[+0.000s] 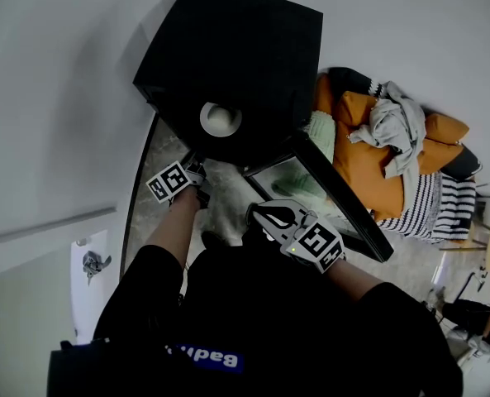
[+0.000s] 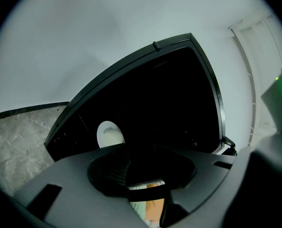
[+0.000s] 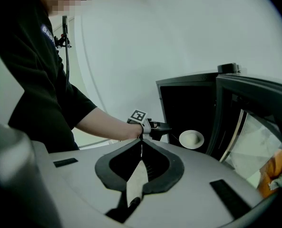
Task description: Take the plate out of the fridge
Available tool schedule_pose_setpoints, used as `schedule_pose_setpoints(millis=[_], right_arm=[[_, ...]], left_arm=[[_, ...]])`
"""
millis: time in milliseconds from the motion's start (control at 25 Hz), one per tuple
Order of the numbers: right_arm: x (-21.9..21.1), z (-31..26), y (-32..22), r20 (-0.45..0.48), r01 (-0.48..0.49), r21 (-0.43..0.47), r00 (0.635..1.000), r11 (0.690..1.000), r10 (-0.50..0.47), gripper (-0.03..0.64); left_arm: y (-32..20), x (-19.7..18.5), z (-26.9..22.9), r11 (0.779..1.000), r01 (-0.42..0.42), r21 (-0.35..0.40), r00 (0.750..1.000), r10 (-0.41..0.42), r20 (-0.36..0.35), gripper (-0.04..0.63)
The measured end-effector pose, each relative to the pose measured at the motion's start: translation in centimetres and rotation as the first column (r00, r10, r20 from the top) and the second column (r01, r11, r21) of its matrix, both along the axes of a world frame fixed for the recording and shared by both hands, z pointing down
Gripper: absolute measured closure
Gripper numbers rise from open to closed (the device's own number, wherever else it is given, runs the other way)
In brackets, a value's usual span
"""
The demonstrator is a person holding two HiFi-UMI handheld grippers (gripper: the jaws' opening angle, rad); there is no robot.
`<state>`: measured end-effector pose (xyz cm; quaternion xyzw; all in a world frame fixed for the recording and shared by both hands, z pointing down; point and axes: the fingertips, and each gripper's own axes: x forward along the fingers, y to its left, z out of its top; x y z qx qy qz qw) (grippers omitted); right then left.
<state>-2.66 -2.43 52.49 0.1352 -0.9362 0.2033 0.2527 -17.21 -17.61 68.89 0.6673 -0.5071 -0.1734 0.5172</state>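
The head view looks down on the fridge (image 1: 228, 56); both gripper views face its open front, sharing the plate (image 2: 108, 134).

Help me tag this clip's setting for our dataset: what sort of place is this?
Probably a lived-in room at home: a small black fridge stands open by a white wall with a plate inside, and orange cushions with rumpled clothes lie piled beside it.

Small white round plate (image 1: 220, 119), possibly lying flat, inside the dark black fridge (image 1: 228, 48) (door open)
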Motion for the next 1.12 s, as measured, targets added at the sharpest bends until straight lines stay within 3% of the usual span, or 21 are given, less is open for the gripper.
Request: schedule_pose_setpoints(millis=[640,840,1120], right_arm=[[-1.7,-2.9,-0.6,0.05,0.07,0.008,0.996,0.997,-0.071,0.604],[-1.4,-2.6,-0.5,0.082,0.081,0.045,0.993,0.996,-0.085,0.604],[-1.4,-3.1,-1.0,0.118,0.056,0.026,0.991,0.998,-0.059,0.604]], left_arm=[[-2.9,1.0,5.5,0.992,0.1,-0.078,0.989,-0.108,-0.101,0.466],[-3.2,0.7,7.1,0.987,0.122,-0.104,0.986,-0.132,-0.102,0.466],[-3.7,1.0,9.4,0.983,0.127,-0.136,0.985,-0.141,-0.097,0.466]])
